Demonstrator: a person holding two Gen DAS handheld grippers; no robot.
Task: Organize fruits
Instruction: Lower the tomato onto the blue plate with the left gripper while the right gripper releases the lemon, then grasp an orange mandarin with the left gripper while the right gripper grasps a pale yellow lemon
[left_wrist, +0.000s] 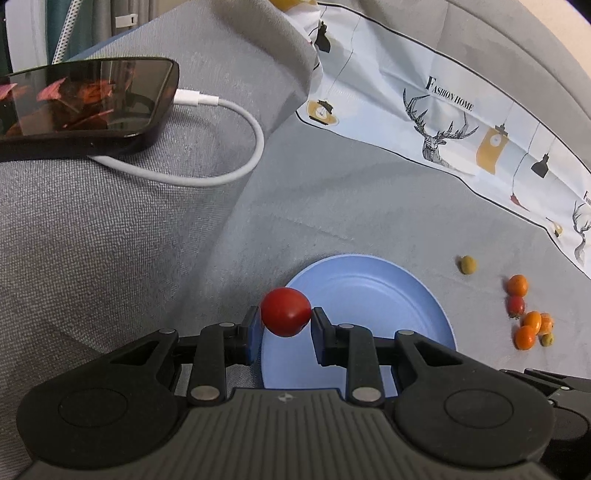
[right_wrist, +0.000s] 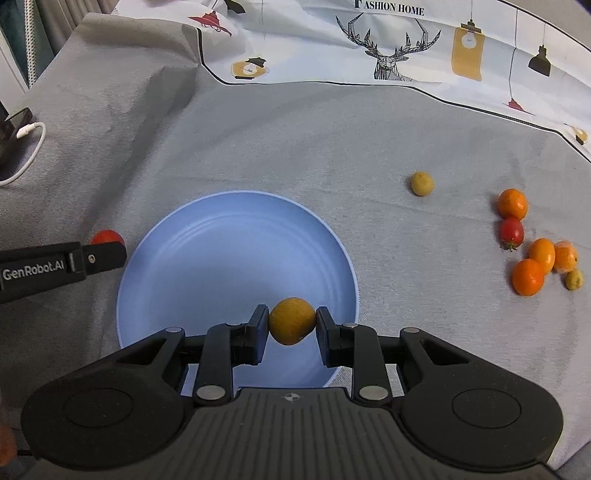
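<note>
My left gripper is shut on a red cherry tomato just over the left rim of the empty blue plate. In the right wrist view that gripper comes in from the left with the tomato beside the plate. My right gripper is shut on a yellow-brown round fruit above the plate's near part. Loose on the grey cloth to the right lie a small yellow-green fruit, several orange kumquats and a red tomato.
A dark phone with a white charging cable lies on a raised grey cushion at the left. A white printed cloth with deer and lamps covers the back. The grey cloth spreads between plate and fruit pile.
</note>
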